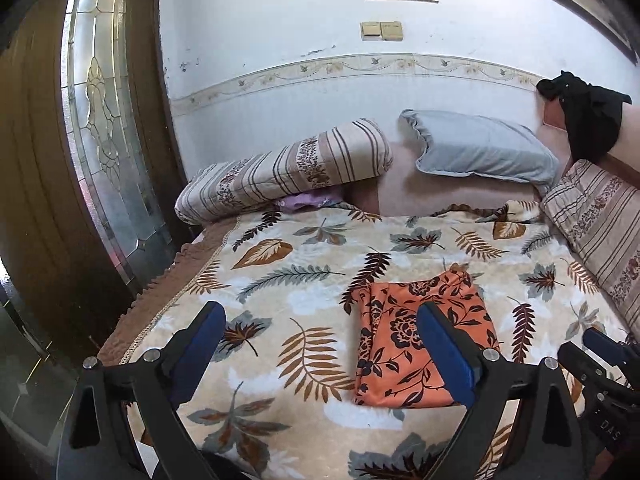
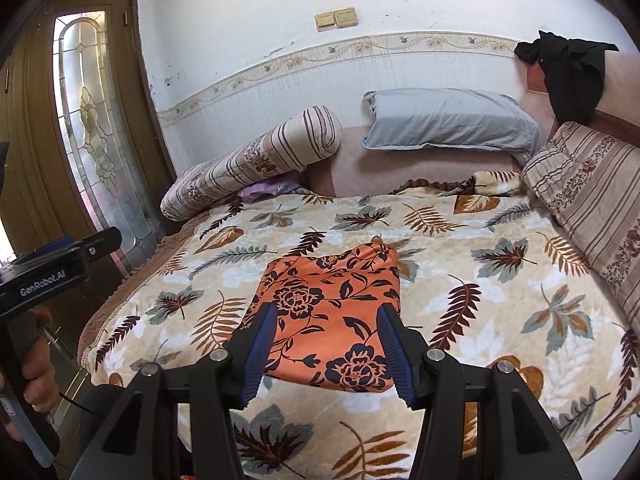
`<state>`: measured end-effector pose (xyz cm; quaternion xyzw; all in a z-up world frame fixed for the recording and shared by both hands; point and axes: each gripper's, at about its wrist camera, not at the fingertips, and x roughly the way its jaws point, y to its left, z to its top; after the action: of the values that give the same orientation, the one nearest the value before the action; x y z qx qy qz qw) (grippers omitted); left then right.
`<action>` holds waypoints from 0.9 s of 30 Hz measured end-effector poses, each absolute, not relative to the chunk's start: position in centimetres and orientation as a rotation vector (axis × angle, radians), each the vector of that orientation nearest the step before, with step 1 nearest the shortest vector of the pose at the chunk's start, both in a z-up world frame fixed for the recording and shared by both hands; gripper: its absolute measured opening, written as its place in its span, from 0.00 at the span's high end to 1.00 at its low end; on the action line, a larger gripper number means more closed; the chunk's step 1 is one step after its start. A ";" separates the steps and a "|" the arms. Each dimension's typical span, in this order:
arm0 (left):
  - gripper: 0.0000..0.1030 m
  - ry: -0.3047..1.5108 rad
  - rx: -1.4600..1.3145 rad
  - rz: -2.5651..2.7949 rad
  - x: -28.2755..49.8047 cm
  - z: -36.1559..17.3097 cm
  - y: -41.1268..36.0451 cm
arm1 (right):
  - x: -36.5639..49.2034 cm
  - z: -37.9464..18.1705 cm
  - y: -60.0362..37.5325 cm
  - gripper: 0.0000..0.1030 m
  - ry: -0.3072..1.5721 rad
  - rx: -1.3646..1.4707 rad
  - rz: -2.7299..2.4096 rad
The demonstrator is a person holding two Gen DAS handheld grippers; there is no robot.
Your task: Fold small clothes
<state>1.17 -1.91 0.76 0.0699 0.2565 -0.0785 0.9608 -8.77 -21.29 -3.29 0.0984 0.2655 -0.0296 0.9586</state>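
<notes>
An orange garment with a dark flower print (image 1: 424,332) lies folded flat on the leaf-patterned blanket (image 1: 304,280); it also shows in the right wrist view (image 2: 332,320). My left gripper (image 1: 320,320) is open and empty, held above the blanket just left of the garment, its right finger over the garment's edge. My right gripper (image 2: 326,316) is open and empty, held above the garment's near half. The left gripper's body (image 2: 60,260) shows at the left of the right wrist view, held by a hand.
Striped bolster pillows (image 1: 288,168) (image 2: 592,200) lie at the back left and right of the bed. A grey pillow (image 2: 448,120) leans on the wall. A purple cloth (image 2: 264,190) sits under the left bolster. A black garment (image 2: 572,76) hangs on the headboard. A glass-panel door (image 1: 108,128) stands left.
</notes>
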 end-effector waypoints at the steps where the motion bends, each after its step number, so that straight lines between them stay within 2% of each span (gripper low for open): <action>1: 0.07 0.521 0.140 -0.162 1.2 0.7 -1.9 | -8.7 -3.3 -21.3 0.45 0.539 0.202 -0.058; 27: 0.07 0.551 0.156 -0.231 2.7 -0.7 -2.5 | -5.7 -4.8 -19.9 0.45 0.588 0.173 -0.026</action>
<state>2.67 -2.45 -0.73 0.0767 0.2713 -0.1138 0.9527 -5.73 -19.93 -4.84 0.0852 0.2896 -0.0126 0.9533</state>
